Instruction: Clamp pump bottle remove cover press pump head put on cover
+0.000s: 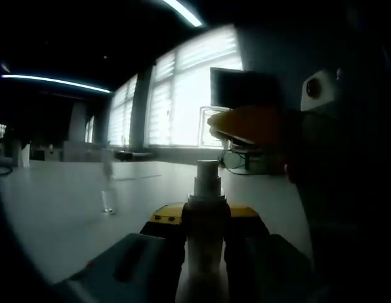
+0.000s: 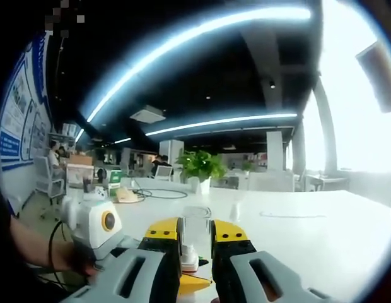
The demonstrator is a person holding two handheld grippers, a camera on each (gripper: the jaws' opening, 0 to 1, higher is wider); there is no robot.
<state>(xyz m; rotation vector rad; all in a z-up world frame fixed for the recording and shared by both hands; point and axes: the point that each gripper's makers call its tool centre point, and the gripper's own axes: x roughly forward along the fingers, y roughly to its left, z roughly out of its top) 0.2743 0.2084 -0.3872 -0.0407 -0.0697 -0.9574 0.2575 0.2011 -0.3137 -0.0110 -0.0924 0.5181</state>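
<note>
While the left claw (image 1: 205,243) clamps the upright pump bottle (image 1: 207,208), the right claw (image 2: 197,246) grips its clear cover (image 2: 196,232).

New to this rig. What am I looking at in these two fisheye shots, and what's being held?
No robot arm here: a person holds a two-jaw gripper in each hand, and a camera rides on each, looking along its jaws.

In the left gripper view, the left gripper is clamped around the pump bottle, whose pump head is bare. The right gripper comes in from the right, above the bottle.

In the right gripper view, the right gripper holds the clear cover between its yellow-tipped jaws, so the cover is already off. The left gripper shows lower left.

Both hover over a white table.
</note>
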